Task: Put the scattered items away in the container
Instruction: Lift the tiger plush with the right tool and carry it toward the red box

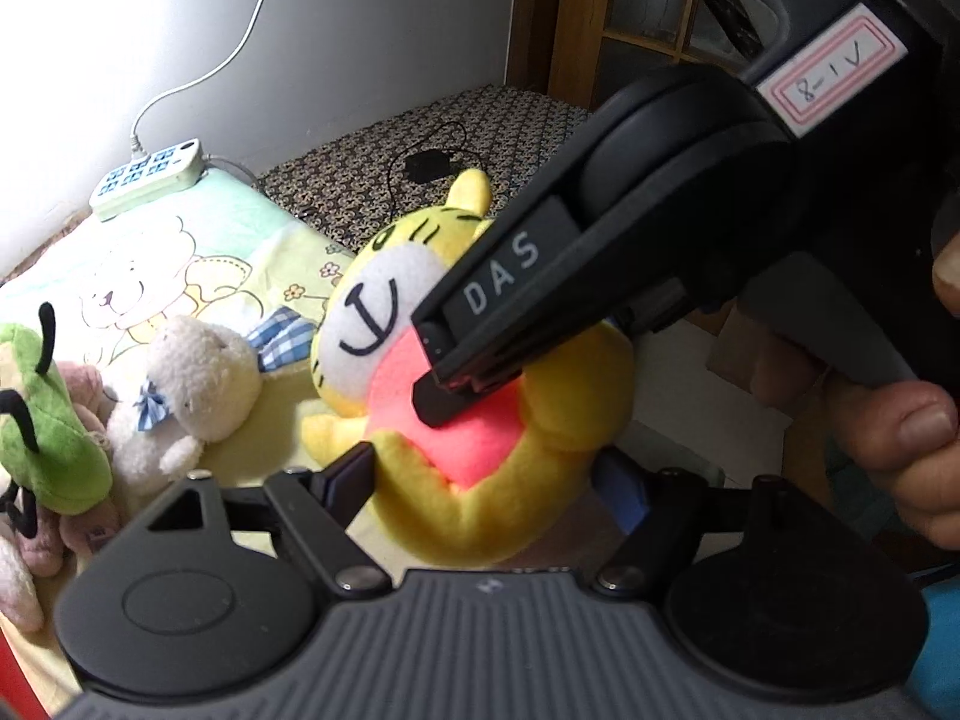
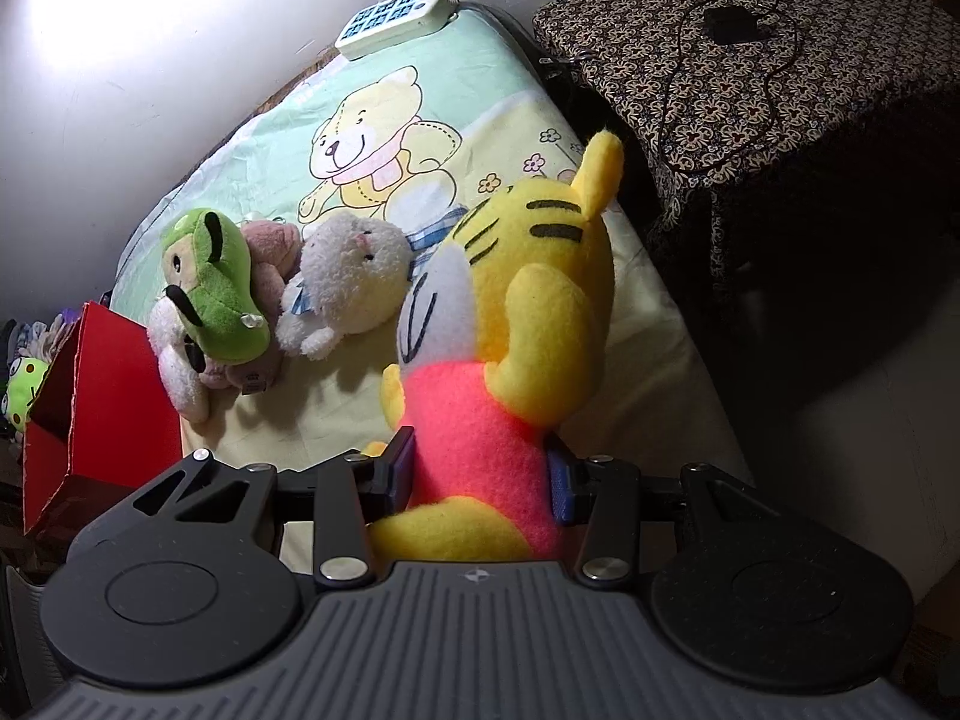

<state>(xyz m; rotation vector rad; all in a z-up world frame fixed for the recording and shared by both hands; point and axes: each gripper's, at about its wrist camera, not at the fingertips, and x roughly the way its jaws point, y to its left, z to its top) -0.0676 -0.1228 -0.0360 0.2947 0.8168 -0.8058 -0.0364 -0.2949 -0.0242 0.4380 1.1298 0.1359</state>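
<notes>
Both the left gripper (image 1: pixel 480 474) and right gripper (image 2: pixel 480 468) clamp inward, angled downward.

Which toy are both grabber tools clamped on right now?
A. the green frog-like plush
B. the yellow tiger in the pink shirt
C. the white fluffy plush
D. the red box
B: the yellow tiger sits squeezed between the right gripper pads at its pink shirt, and the left gripper also closes on its body, while the other plush toys lie untouched on the bedsheet.

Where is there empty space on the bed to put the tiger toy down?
Bare sheet lies around the printed bear, between the power strip and the white plush. Another strip runs along the bed's right edge. It's crowded near the red box, where the green plush and others pile up.
</notes>
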